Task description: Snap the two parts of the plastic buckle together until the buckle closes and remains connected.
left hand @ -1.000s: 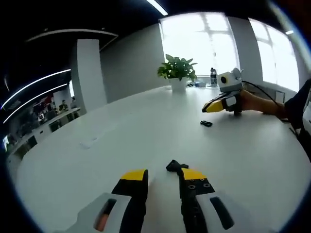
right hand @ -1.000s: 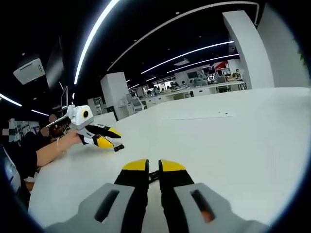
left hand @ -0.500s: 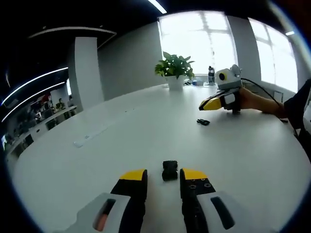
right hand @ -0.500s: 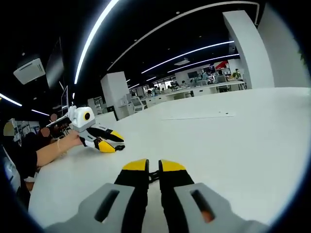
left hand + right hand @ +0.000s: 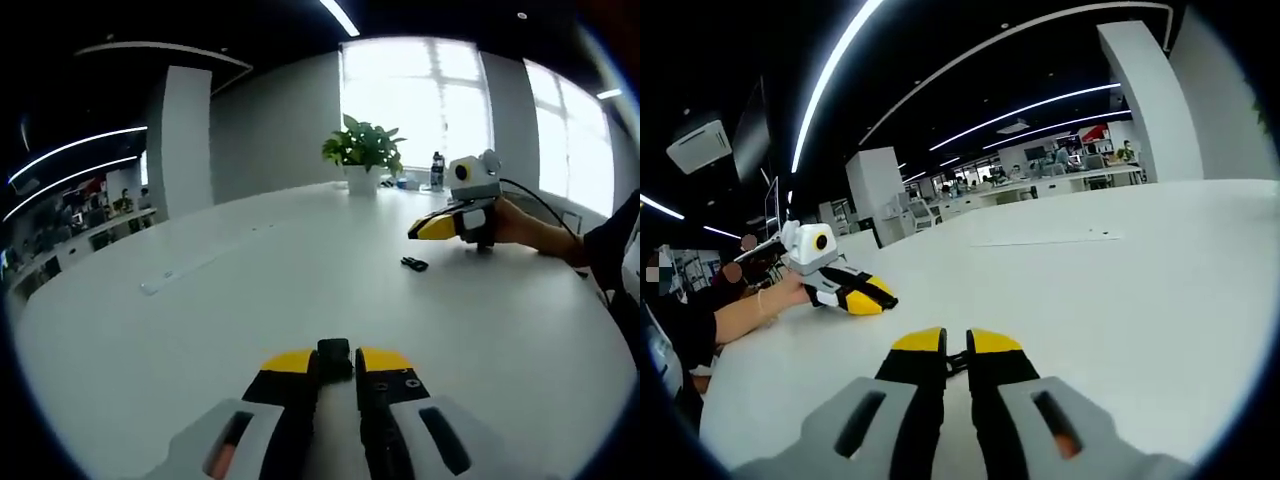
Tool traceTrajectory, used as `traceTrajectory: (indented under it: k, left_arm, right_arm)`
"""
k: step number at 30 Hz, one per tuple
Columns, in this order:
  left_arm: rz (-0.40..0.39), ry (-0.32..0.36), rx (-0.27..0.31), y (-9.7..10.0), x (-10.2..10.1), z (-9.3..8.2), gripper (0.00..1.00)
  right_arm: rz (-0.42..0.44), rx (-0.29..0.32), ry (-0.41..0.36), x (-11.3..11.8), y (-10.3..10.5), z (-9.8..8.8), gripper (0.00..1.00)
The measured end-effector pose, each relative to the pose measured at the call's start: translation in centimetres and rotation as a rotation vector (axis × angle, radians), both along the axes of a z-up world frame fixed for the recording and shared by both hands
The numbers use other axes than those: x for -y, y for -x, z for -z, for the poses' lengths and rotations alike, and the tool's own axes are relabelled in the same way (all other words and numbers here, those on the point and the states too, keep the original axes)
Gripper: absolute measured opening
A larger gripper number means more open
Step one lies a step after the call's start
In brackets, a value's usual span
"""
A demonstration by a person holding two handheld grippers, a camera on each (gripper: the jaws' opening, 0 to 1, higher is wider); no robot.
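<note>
1. Table (image 5: 200, 330), white and wide, carries a potted plant (image 5: 364, 152) and a bottle (image 5: 437, 168) at the far edge, about 12 o'clock in the left gripper view.
2. Left gripper (image 5: 336, 362) has its jaws closed on one black buckle part (image 5: 334, 356).
3. Second buckle part (image 5: 414, 264) lies on the table at 2 o'clock.
4. Right gripper (image 5: 956, 343) has its jaws nearly together, a small black piece (image 5: 956, 360) between them; grip uncertain.
</note>
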State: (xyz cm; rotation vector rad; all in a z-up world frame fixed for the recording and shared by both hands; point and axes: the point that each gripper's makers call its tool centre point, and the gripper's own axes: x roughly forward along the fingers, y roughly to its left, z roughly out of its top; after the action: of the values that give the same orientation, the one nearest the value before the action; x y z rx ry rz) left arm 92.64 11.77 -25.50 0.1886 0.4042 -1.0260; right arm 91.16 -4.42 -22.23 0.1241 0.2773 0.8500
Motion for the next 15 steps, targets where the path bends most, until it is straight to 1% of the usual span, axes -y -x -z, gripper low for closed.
traceTrajectory:
  k: [5, 10, 11, 13, 14, 15]
  left_arm:
    - [-0.007, 0.0, 0.016, 0.3, 0.3, 0.0, 0.13]
    - [-0.01, -0.003, 0.028, 0.4, 0.3, -0.1, 0.13]
    - [-0.015, 0.008, 0.032, 0.3, 0.2, -0.3, 0.13]
    - [-0.03, 0.056, 0.03, 0.2, 0.1, -1.2, 0.12]
    - [-0.039, 0.065, 0.034, 0.2, -0.1, -1.5, 0.12]
    - [-0.044, 0.07, 0.038, 0.2, -0.2, -1.8, 0.12]
  right_arm:
    - [0.022, -0.012, 0.024, 0.4, 0.0, -0.1, 0.07]
    - [0.045, -0.032, 0.09, 0.5, 0.2, 0.4, 0.08]
    - [0.052, -0.043, 0.107, 0.5, 0.3, 0.7, 0.07]
    - [0.063, -0.063, 0.152, 0.2, 0.5, 1.0, 0.08]
    - [0.068, -0.07, 0.167, 0.1, 0.6, 1.1, 0.08]
    - [0.067, -0.068, 0.166, 0.0, 0.7, 1.0, 0.08]
